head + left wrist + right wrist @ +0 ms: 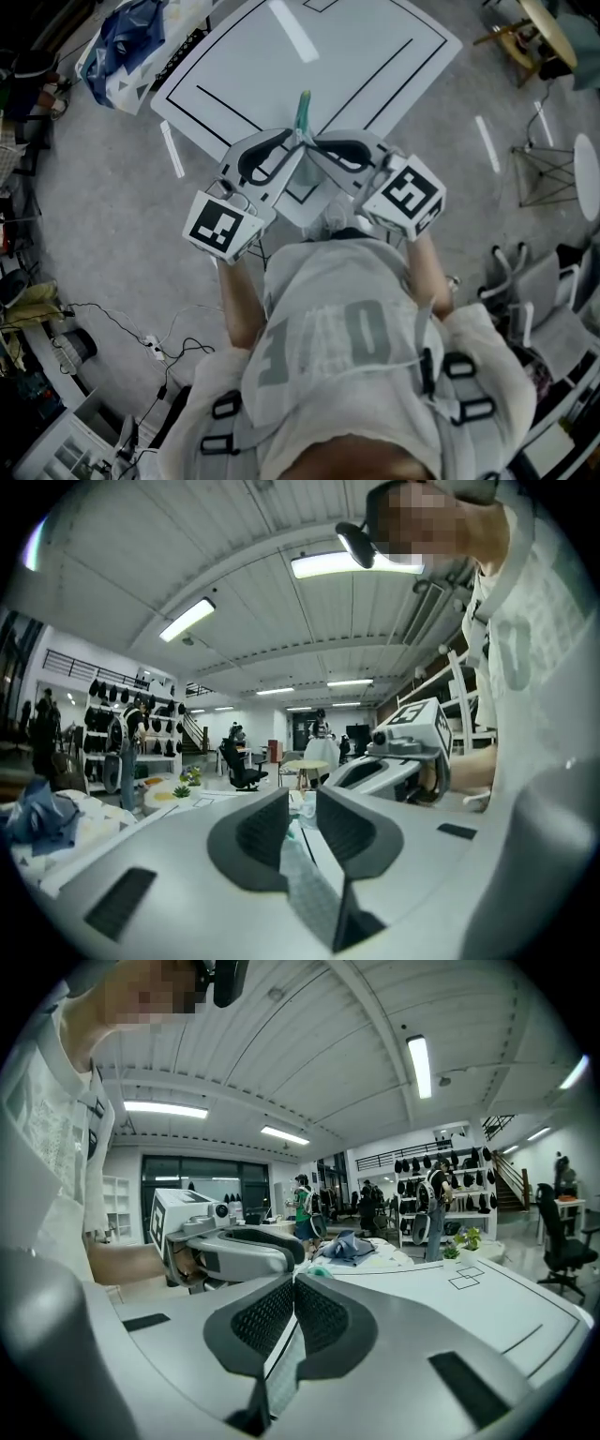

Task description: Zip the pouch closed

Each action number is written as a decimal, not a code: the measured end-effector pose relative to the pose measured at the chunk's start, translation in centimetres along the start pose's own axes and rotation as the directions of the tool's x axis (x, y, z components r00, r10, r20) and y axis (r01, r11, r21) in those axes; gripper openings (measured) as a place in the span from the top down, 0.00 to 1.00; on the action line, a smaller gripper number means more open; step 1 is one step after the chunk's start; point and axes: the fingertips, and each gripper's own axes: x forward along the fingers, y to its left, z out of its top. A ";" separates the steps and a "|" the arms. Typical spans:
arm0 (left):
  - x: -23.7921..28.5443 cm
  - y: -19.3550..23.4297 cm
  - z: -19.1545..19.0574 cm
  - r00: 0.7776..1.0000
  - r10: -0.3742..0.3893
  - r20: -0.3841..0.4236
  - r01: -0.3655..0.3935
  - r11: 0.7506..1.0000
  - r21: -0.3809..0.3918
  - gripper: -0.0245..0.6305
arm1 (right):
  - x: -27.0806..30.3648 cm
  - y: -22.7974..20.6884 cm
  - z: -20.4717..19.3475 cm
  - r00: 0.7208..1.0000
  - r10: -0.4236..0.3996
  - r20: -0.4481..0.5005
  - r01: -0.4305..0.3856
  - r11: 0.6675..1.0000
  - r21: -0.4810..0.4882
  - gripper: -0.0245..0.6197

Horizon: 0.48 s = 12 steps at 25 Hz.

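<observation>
Over table (pixel 375 37), 12 o'clock: R gripper (pixel 317 145) clamps pouch (pixel 303 112); L gripper (pixel 289 142) jaws apart round it. Risk: L misses pull, zip jams.

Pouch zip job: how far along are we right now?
Done: the pouch is up over the table, clamped in the shut right gripper. In hand: the left gripper has pouch fabric between its jaws, which stand apart and do not press. Left: run the zip shut; it is too small to see, so how much is closed I cannot tell.
</observation>
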 end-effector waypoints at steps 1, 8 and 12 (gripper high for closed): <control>0.0 0.1 0.3 1.000 0.014 0.011 -0.014 1.000 0.008 0.82 | 0.1 0.1 -0.1 1.000 0.003 -0.004 -0.003 1.000 -0.001 0.95; -0.2 0.4 0.7 0.999 0.017 0.040 -0.017 1.000 0.009 0.91 | 0.1 0.3 0.1 1.000 0.009 0.000 -0.009 1.000 0.009 0.95; 0.1 0.1 0.3 1.000 -0.002 0.020 0.002 1.000 -0.015 0.91 | 0.1 0.3 0.4 1.000 0.011 -0.001 -0.011 1.000 -0.006 0.95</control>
